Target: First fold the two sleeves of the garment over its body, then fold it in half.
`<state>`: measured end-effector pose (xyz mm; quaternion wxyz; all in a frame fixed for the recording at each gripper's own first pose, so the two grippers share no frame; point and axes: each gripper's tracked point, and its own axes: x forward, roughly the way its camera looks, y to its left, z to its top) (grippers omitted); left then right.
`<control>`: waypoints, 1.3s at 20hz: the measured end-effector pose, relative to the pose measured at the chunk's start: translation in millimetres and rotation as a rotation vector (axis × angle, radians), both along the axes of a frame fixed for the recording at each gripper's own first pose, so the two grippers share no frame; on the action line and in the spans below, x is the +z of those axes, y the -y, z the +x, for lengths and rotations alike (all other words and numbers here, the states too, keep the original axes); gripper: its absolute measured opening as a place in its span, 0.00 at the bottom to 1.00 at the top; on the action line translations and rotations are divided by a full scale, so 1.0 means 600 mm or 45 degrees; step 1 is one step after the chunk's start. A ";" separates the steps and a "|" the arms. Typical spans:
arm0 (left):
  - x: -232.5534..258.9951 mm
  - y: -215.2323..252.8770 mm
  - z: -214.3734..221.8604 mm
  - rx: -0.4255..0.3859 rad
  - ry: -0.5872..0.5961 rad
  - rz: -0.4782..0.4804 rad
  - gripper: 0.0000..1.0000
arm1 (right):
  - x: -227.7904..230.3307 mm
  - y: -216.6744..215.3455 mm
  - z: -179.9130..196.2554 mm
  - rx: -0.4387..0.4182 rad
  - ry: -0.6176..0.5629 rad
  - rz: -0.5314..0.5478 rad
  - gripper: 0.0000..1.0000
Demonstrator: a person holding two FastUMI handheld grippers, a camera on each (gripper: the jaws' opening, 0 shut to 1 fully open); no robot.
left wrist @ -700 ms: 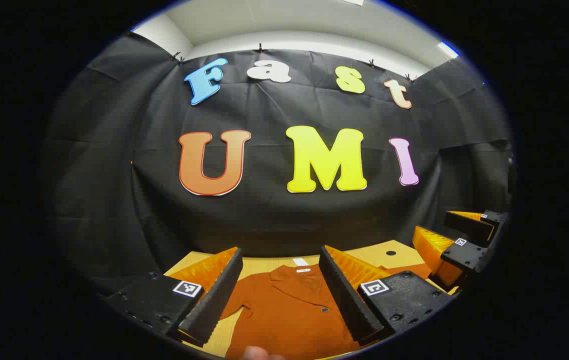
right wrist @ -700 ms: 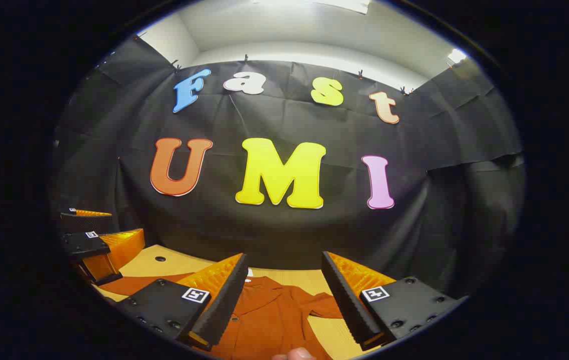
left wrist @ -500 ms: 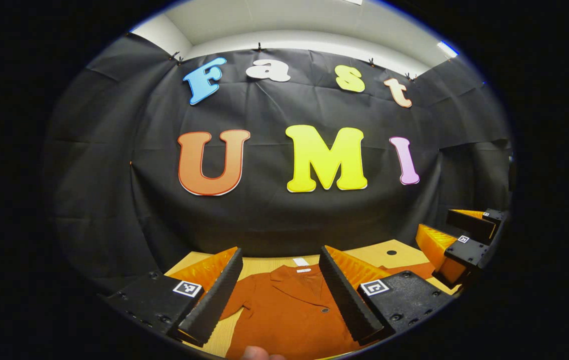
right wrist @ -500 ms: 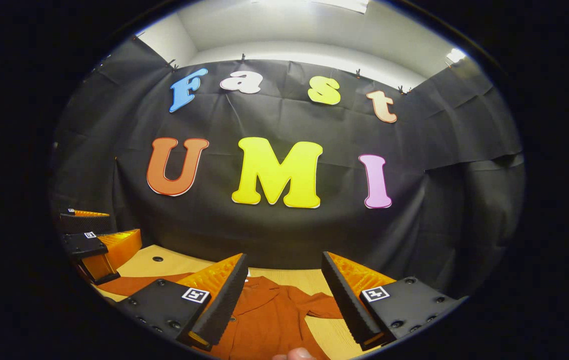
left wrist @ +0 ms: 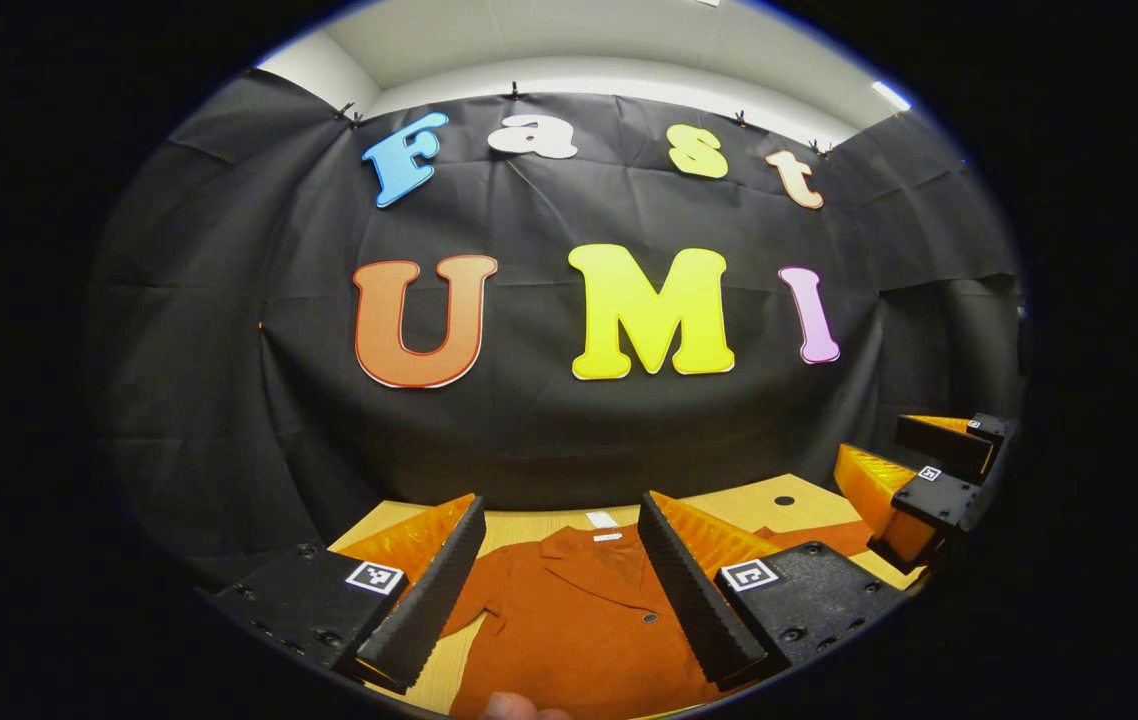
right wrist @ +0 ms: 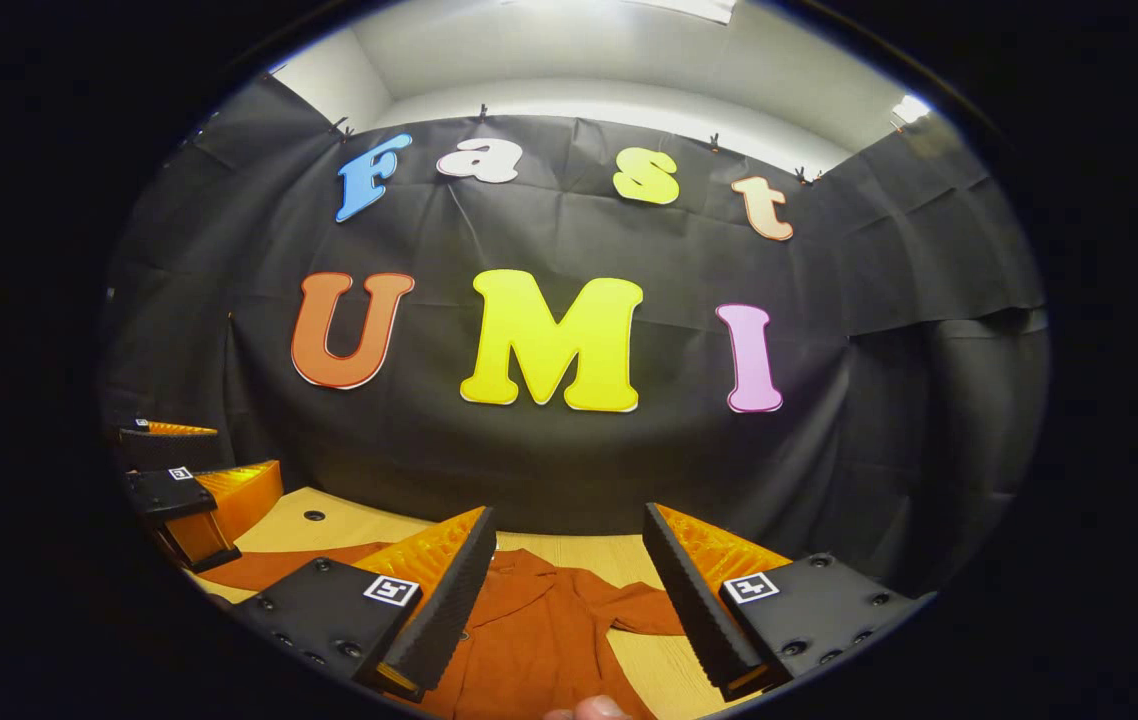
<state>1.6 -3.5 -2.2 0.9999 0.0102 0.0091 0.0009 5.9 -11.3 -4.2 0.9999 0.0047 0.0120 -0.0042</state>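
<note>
Rust-coloured garment [left wrist: 579, 625] lay flat on table [left wrist: 809, 510], sleeves spread. Left hand-held gripper [left wrist: 561, 520] and right hand-held gripper [right wrist: 569, 530] hovered above, jaws apart, gripping nothing.

- The garment [left wrist: 569, 625] is a rust-orange shirt with a collar and small dark buttons, lying flat and face up on the light wooden table [left wrist: 744, 512].
- Its collar end [left wrist: 601, 547] lies toward the far edge of the table, with a small white tag just beyond it.
- In the right gripper view, one sleeve [right wrist: 644, 610] lies spread out to the side, unfolded.
- The other sleeve [right wrist: 269, 566] seems spread the opposite way, though it is partly hidden.
</note>
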 end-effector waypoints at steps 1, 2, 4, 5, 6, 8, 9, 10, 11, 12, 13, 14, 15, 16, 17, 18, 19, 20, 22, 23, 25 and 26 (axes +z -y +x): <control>0.000 0.001 0.001 -0.002 0.001 0.003 0.99 | 0.000 0.000 0.002 -0.001 -0.001 0.000 0.94; -0.001 0.002 0.001 -0.004 -0.001 0.005 0.99 | 0.001 0.004 0.003 -0.007 0.000 0.000 0.94; -0.002 0.008 0.005 -0.005 -0.007 0.011 0.99 | 0.001 0.002 0.009 0.002 0.005 0.011 0.94; -0.004 0.010 0.009 -0.005 -0.009 0.012 0.99 | 0.000 0.002 0.010 0.007 0.006 0.008 0.94; -0.003 0.011 0.011 -0.002 -0.011 0.011 0.99 | 0.000 0.003 0.014 0.010 0.008 0.006 0.94; 0.000 0.009 0.011 0.004 -0.008 -0.002 0.99 | -0.006 0.001 0.020 0.021 -0.002 0.000 0.94; 0.003 0.010 0.013 0.007 -0.001 -0.011 0.99 | -0.008 0.003 0.021 0.017 -0.006 -0.006 0.94; 0.004 0.010 0.014 0.010 0.006 -0.015 0.99 | -0.007 0.011 0.020 0.002 -0.008 -0.006 0.94; 0.002 0.010 0.015 0.014 0.007 -0.014 0.99 | -0.007 0.015 0.020 -0.009 -0.006 0.004 0.94; -0.003 0.008 0.015 0.016 0.003 -0.011 0.99 | -0.007 0.015 0.019 -0.015 -0.003 0.002 0.94; -0.004 0.006 0.013 0.024 -0.001 -0.007 0.99 | -0.007 0.017 0.019 -0.019 -0.001 -0.005 0.94; -0.006 0.003 0.012 0.032 -0.003 -0.007 0.99 | -0.005 0.017 0.020 -0.018 0.004 -0.003 0.94; -0.011 0.004 0.012 0.034 -0.010 -0.010 0.99 | -0.003 0.017 0.020 -0.015 0.009 0.005 0.94; -0.014 0.005 0.011 0.037 -0.020 -0.011 0.99 | -0.004 0.018 0.020 -0.012 0.009 0.011 0.94; -0.019 0.003 0.010 0.040 -0.031 -0.009 0.99 | -0.006 0.018 0.021 -0.008 0.006 0.018 0.94; -0.020 0.003 0.011 0.045 -0.038 -0.006 0.99 | -0.006 0.019 0.023 -0.003 0.004 0.020 0.94; -0.018 0.003 0.011 0.052 -0.038 -0.005 0.99 | -0.009 0.020 0.026 -0.001 -0.001 0.017 0.94; -0.016 0.004 0.011 0.058 -0.035 -0.005 0.99 | -0.011 0.020 0.028 0.006 -0.008 0.013 0.94; -0.018 0.006 0.011 0.068 -0.037 -0.002 0.99 | -0.015 0.019 0.032 0.025 -0.019 0.026 0.94; -0.018 0.008 0.011 0.072 -0.039 0.002 0.99 | -0.015 0.021 0.034 0.032 -0.020 0.032 0.94; -0.019 0.013 0.014 0.078 -0.041 0.004 0.99 | -0.013 0.024 0.038 0.045 -0.020 0.041 0.94; -0.019 0.016 0.015 0.080 -0.043 0.002 0.99 | -0.012 0.025 0.039 0.053 -0.019 0.043 0.94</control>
